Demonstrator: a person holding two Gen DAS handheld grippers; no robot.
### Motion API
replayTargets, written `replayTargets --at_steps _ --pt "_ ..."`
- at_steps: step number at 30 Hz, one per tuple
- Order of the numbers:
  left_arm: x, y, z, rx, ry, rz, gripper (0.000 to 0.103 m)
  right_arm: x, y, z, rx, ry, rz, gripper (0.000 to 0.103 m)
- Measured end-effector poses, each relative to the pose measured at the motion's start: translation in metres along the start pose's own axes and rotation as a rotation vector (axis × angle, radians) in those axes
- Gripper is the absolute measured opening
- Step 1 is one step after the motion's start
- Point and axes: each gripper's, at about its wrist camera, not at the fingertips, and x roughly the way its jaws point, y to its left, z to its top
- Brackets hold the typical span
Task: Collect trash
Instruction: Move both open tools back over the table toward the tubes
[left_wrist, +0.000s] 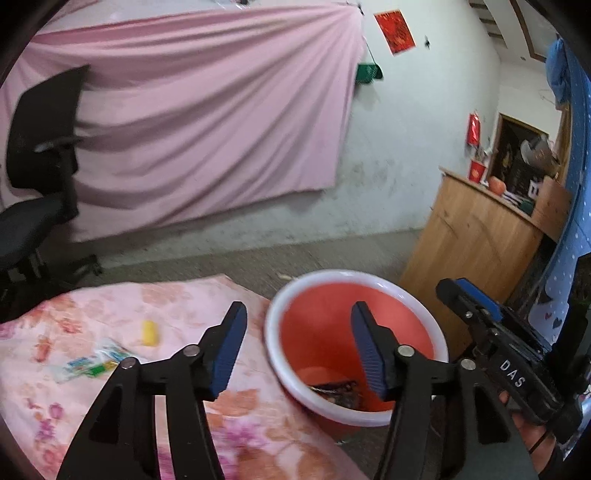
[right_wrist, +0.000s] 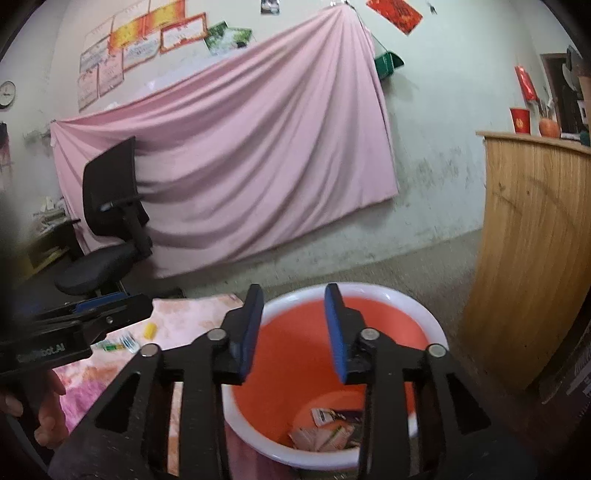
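Black gripper frames, ribbed blue pads

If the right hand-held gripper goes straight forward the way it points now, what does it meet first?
Probably the far inner wall of the round orange plastic bin with a white rim. The right hand-held gripper is open and empty over the bin's mouth; depth is hard to judge.

Left gripper: jaws apart, nothing between the blue pads; pointing forward and down.
Right gripper: jaws apart, nothing between the pads; pointing forward and down.
Left hand: wrapped round the handle of its gripper, seen at the lower left edge of the right wrist view.
Right hand: gripping its handle, partly visible; a dark band at the wrist.
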Motion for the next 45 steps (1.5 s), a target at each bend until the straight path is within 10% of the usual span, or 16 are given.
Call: replayTargets --at_steps 7,10,24,36,45 --pt "-0.049 0.052 0.002 -0.066 -0.133 0.104 0.097 -0.002 0.039 0.016 0.015 -0.117 0.031 0.088" --pt "-0.074 0.075 0.000 -0.085 -0.220 0.165 0.101 -0.003 0.055 0.019 0.015 -0.169 0.053 0.103" --pt "-0.146 0.141 -0.031 -0.054 -0.436 0.377 0.101 -0.010 0.143 0.012 -0.096 -0.370 0.190 0.103" --pt "-0.141 0.185 -0.044 -0.001 -0.396 0.421 0.101 0.013 0.178 0.005 -0.177 -0.324 0.232 0.103" --pt "-0.092 0.216 -0.056 0.030 -0.181 0.385 0.101 0.053 0.189 -0.005 -0.256 -0.141 0.243 0.103"
